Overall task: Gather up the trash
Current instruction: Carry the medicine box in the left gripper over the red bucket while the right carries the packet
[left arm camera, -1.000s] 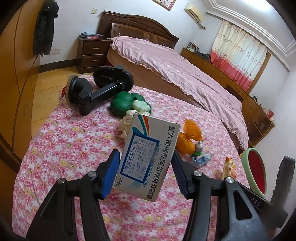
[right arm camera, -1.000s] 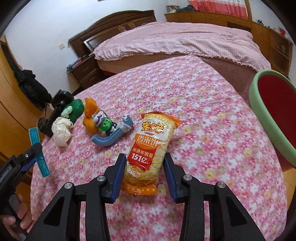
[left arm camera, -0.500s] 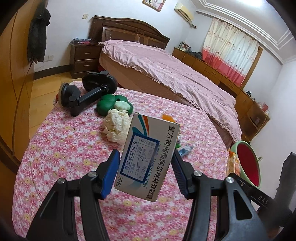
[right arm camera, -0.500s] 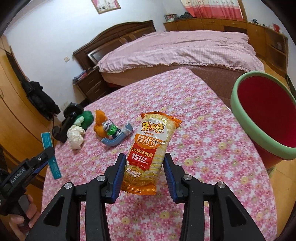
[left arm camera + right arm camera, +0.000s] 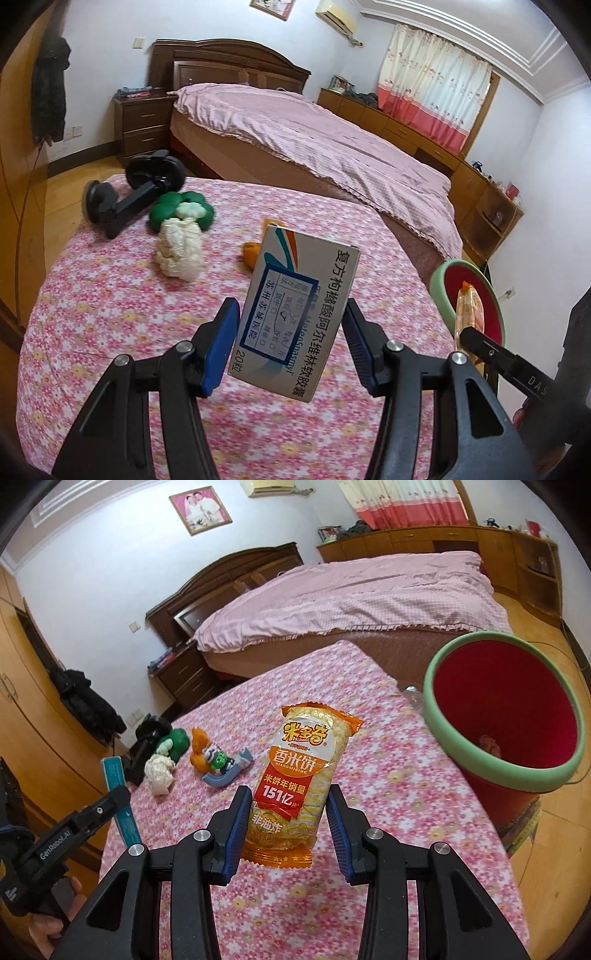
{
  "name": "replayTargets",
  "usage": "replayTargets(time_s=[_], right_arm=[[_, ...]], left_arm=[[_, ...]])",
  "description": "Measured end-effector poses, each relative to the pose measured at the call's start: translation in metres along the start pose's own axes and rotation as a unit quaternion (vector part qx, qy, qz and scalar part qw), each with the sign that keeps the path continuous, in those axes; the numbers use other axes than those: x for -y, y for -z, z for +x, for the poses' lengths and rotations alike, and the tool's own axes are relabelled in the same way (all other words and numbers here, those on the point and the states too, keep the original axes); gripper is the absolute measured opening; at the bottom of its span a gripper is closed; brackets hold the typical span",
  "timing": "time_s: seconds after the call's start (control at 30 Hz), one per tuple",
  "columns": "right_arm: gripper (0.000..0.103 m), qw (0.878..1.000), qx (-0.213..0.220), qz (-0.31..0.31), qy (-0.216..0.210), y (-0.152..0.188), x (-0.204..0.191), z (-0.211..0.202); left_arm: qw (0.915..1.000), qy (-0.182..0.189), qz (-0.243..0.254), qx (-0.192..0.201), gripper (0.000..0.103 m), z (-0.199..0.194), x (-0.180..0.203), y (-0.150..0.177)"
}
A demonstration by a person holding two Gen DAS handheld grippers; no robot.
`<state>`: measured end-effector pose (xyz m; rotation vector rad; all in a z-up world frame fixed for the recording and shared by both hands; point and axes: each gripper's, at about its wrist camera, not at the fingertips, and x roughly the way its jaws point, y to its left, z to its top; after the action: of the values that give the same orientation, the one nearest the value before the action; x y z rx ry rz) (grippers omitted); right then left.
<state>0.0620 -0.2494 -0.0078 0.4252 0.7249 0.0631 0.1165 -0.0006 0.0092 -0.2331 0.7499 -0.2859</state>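
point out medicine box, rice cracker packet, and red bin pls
medicine box [image 5: 295, 317]: left wrist view, on its printed front face, between the blue pads.
rice cracker packet [image 5: 295, 775]: right wrist view, on the red label at mid-packet.
red bin [image 5: 447, 657]: right wrist view, on its green rim, far-left side.

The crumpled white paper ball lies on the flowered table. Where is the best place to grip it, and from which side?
Probably across the middle of the crumpled white paper ball, coming from above: it is soft and lumpy with no handle. The green toy touches its far end, so place the fingers on its two free long sides.
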Motion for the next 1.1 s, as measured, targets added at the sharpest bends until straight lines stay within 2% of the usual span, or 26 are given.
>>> replayTargets(time_s=[0.4, 1.1], right_arm=[[0.041, 0.998, 0.033, 0.043, 0.011, -0.006, 0.048, -0.034], [0.041, 0.991, 0.058, 0.119, 0.031, -0.014, 0.137, -0.059]], left_arm=[[0.9981, 0.038, 0.045, -0.020, 0.057, 0.012, 0.058, 0.003], [0.9876, 0.081, 0.117, -0.067, 0.057, 0.056, 0.155, 0.011]])
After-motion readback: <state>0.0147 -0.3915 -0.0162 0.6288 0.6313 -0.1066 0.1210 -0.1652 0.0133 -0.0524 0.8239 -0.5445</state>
